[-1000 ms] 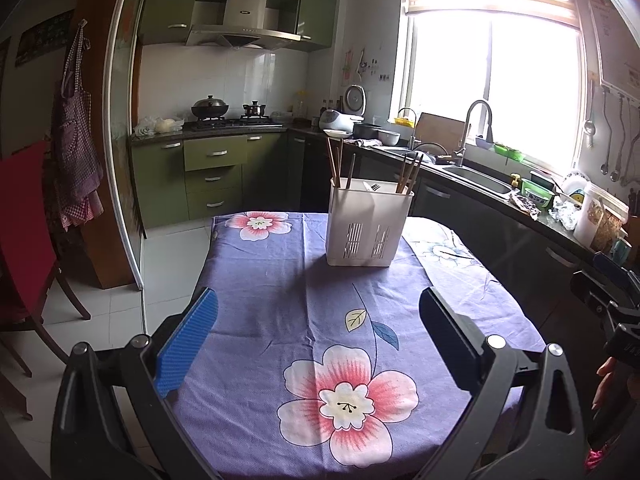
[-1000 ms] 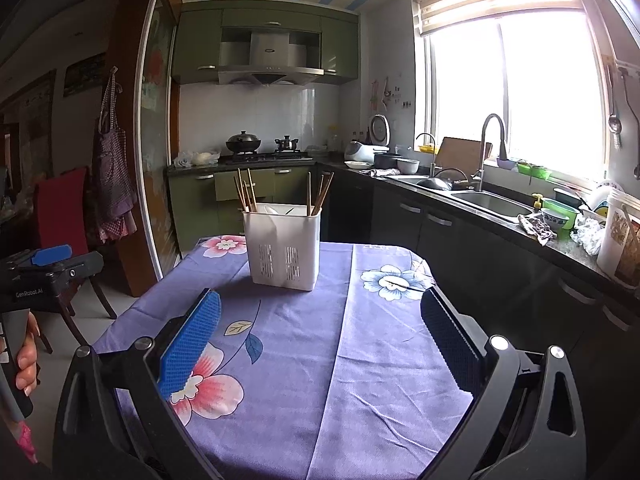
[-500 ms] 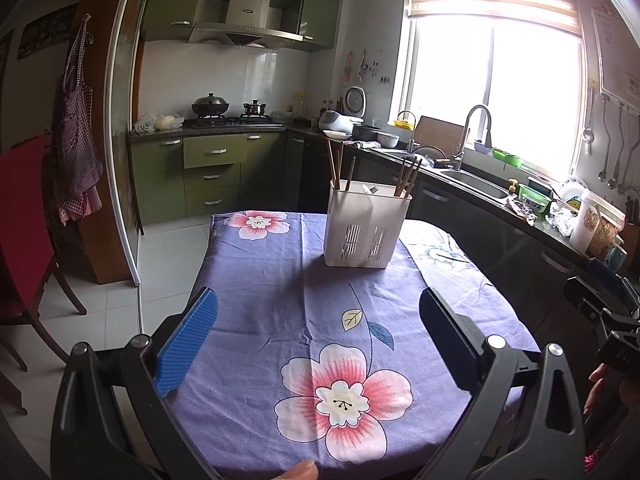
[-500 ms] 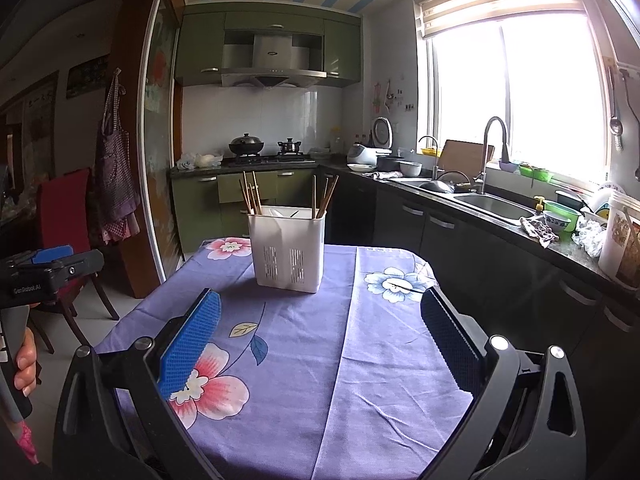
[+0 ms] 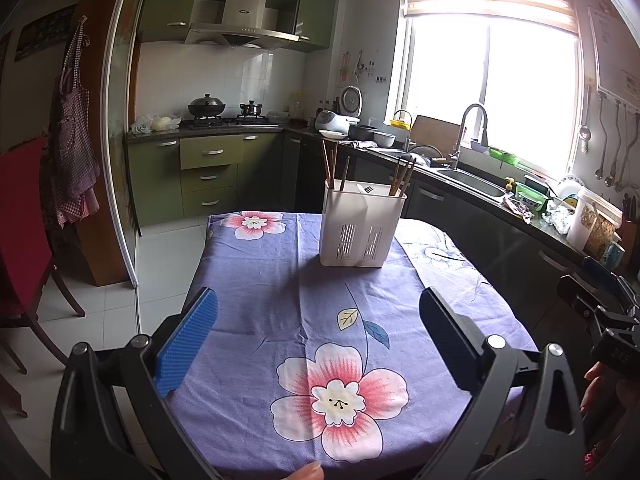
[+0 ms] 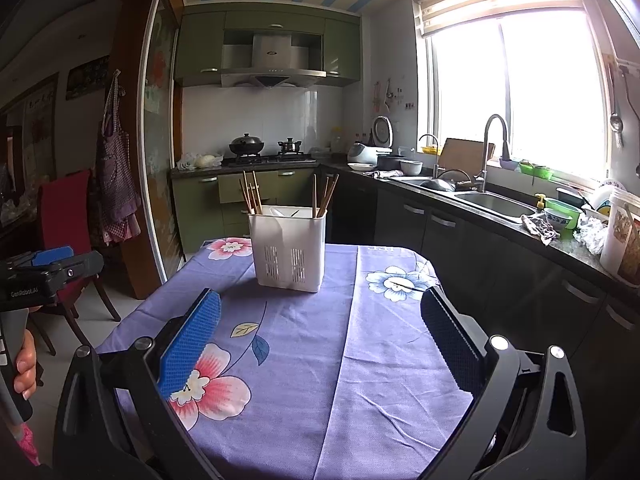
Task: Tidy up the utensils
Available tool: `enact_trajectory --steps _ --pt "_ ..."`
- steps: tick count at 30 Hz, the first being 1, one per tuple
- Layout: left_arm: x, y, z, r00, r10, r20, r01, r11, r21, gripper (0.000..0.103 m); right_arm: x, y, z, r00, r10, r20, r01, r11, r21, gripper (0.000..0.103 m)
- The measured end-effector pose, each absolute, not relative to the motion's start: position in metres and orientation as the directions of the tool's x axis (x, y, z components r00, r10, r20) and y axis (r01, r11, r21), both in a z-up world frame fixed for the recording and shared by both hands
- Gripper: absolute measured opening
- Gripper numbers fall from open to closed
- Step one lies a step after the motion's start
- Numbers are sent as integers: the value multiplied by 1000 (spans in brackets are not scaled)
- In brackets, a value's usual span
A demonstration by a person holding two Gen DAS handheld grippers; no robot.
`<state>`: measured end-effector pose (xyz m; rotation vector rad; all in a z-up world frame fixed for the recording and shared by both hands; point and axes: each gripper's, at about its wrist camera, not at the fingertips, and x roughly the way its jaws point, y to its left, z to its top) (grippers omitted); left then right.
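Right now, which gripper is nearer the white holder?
Neither clearly. The left gripper and right gripper both hang open over the near tablecloth, well short of the holder.

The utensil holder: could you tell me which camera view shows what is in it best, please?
The right wrist view: the holder stands clear, with the left chopsticks and right chopsticks against dark cabinets. The left wrist view shows the same holder from a similar range, with a fork tip plainer, but its chopsticks blend into the counter clutter.
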<state>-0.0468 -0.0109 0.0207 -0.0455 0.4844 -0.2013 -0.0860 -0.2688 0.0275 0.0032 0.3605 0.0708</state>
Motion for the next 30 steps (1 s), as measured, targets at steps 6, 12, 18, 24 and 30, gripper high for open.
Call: enact_trajectory --steps 6,12,18,24,30 --pt "-47 -11 20 865 -204 -458 183 979 -91 96 -87 -268 26 933 71 -352 -69 997 19 98" --pt "-48 -12 20 865 -206 -457 184 979 -92 96 -87 -268 26 933 72 -352 -69 997 20 98" --pt "-48 -13 19 864 -207 -459 184 978 -94 96 -87 -266 26 934 71 -350 -68 997 20 98" --pt "-49 -13 19 862 -217 -458 190 976 -104 96 -86 -266 26 934 71 -351 -68 997 21 98" --pt "-49 -13 19 862 -218 -459 191 976 -105 96 -86 -265 26 933 70 -353 -68 998 19 98"
